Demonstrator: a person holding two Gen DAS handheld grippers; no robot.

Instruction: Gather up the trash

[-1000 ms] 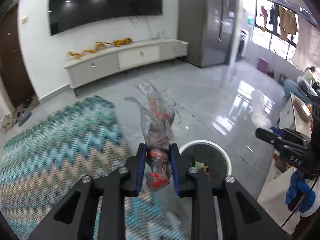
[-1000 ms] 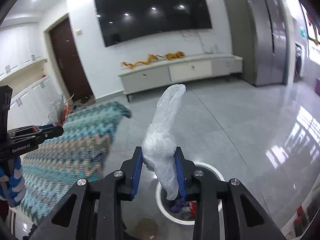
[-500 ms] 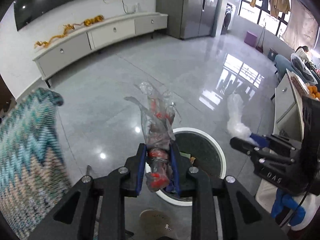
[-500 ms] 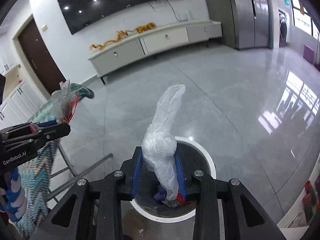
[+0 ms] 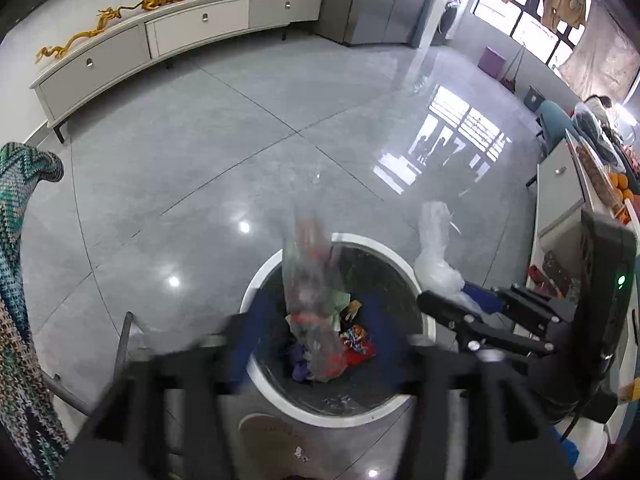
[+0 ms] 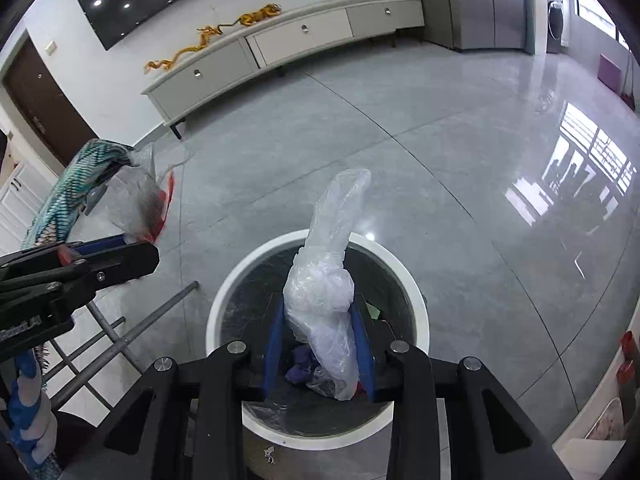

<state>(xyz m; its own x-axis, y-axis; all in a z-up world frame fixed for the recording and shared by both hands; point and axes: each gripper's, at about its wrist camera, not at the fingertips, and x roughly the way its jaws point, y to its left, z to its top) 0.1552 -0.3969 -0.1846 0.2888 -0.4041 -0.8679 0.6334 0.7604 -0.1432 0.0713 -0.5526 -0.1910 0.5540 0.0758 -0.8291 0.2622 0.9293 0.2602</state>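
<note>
A round white-rimmed trash bin stands on the grey tile floor, with several wrappers at its bottom. My left gripper hangs over it, blurred, and its jaws are opening. A clear wrapper with red print sits loose between the spread blue pads, above the bin's mouth. My right gripper is shut on a crumpled white plastic bag, also over the bin. The right wrist view shows the left gripper and the wrapper at the left. The right gripper and its bag appear at the bin's right rim.
A zigzag-patterned blanket hangs over a metal frame just left of the bin. A long white TV cabinet lines the far wall. A white cabinet stands to the right. Glossy floor spreads beyond the bin.
Both grippers have sunk and tilted down over the bin. The left jaws have spread apart, and the wrapper no longer sits pinched between the pads. The right grip on the bag is unchanged.
</note>
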